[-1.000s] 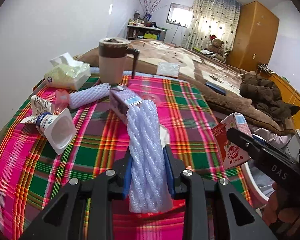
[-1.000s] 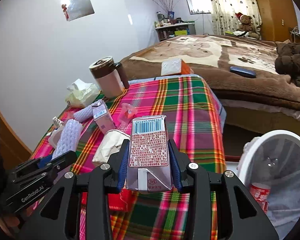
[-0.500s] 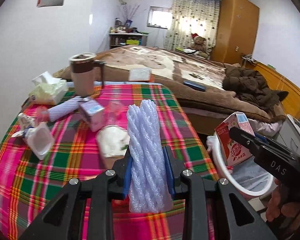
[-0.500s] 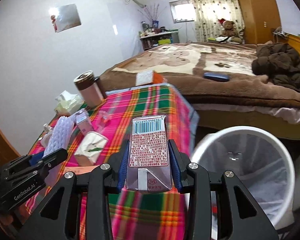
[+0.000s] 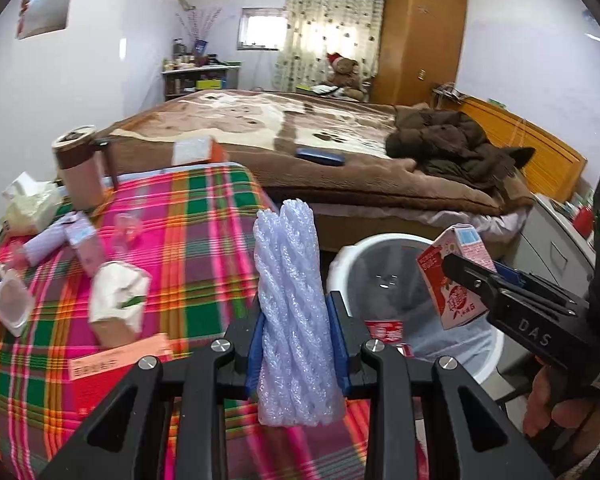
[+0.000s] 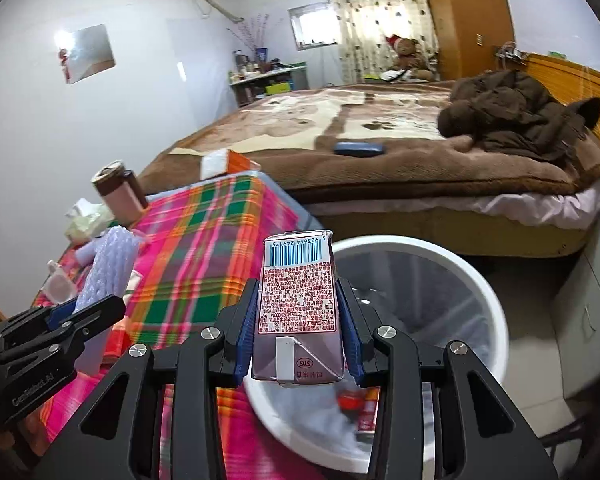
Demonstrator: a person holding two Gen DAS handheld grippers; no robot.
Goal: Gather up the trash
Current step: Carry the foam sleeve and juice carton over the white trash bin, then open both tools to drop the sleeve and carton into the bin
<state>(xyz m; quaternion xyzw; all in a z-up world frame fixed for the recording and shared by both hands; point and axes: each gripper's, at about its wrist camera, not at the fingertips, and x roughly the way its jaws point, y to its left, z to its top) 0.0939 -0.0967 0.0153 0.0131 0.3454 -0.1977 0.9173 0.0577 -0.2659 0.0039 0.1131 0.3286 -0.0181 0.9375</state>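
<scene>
My left gripper is shut on a white foam net sleeve, held upright over the table's right edge. My right gripper is shut on a red and white drink carton, held above the near rim of the white trash bin. The bin holds a clear liner and some red packaging. In the left wrist view the right gripper with its carton hangs over the bin. In the right wrist view the left gripper with the foam sleeve is at the left.
The plaid-covered table holds a purple carton, a crumpled paper cup, a yogurt cup, another foam sleeve, a tissue pack, a brown mug and an orange slip. A bed lies behind.
Both grippers have swung right, away from the table and toward the trash bin. The carton now hangs over the bin's rim. Both grips are unchanged.
</scene>
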